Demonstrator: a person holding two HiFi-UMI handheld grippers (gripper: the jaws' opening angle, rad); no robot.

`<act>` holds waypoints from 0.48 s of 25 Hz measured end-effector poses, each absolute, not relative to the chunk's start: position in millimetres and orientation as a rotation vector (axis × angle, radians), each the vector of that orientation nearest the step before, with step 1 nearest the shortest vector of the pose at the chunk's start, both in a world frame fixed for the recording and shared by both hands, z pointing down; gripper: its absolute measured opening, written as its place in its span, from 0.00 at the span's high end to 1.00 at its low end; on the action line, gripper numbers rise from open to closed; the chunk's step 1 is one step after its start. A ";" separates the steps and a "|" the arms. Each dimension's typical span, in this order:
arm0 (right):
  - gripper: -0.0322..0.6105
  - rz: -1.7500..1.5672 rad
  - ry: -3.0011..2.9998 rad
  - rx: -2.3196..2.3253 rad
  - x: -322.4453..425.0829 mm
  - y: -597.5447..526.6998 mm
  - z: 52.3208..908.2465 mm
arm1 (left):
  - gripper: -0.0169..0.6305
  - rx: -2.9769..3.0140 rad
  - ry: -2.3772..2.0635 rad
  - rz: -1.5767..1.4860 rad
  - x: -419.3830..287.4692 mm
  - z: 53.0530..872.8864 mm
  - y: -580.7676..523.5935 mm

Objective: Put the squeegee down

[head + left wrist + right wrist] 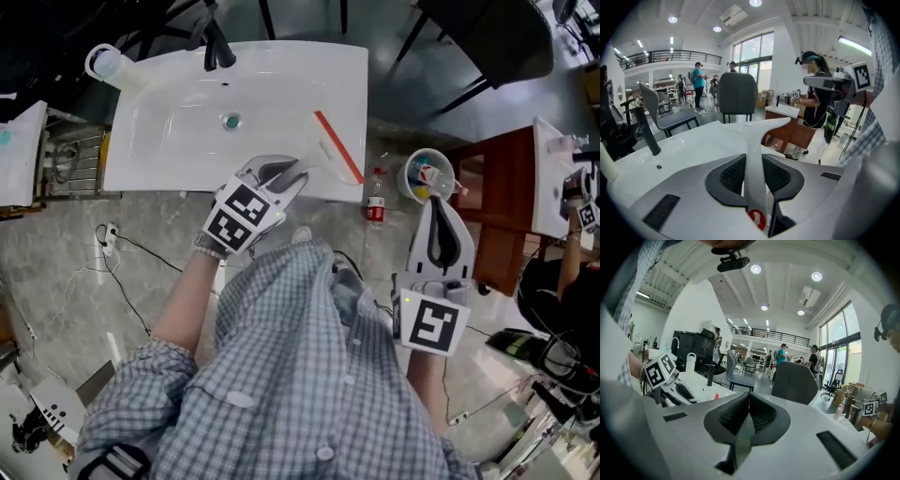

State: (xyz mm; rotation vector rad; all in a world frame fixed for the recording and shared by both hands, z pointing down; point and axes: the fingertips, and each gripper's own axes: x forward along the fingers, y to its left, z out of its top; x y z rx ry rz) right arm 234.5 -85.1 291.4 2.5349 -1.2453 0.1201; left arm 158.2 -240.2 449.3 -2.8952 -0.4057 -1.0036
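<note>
Evidently left gripper (281,174) jaws clench the squeegee (335,150) handle, blade ahead above the sink (178,122), ready to lower; right gripper (441,225) jaws closed, empty.

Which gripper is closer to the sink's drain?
Left. The left gripper, holding the squeegee, hovers at the sink front rim near the drain; the right gripper is beyond its right end.

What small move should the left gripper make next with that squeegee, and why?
Probably ease it down onto the sink's right rim. The left gripper is clamped on the squeegee's white handle, its red blade is over that rim, and contact isn't clear.
</note>
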 end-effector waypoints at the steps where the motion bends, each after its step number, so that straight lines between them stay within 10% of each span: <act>1: 0.94 0.123 -1.234 2.539 234.6 -84.0 291.9 | 0.82 -2.878 -0.424 -1.020 159.3 453.6 -239.8; 12: 0.94 0.166 -1.124 2.576 242.6 -74.8 298.6 | 0.82 -2.702 -0.584 -1.148 174.3 497.7 -235.1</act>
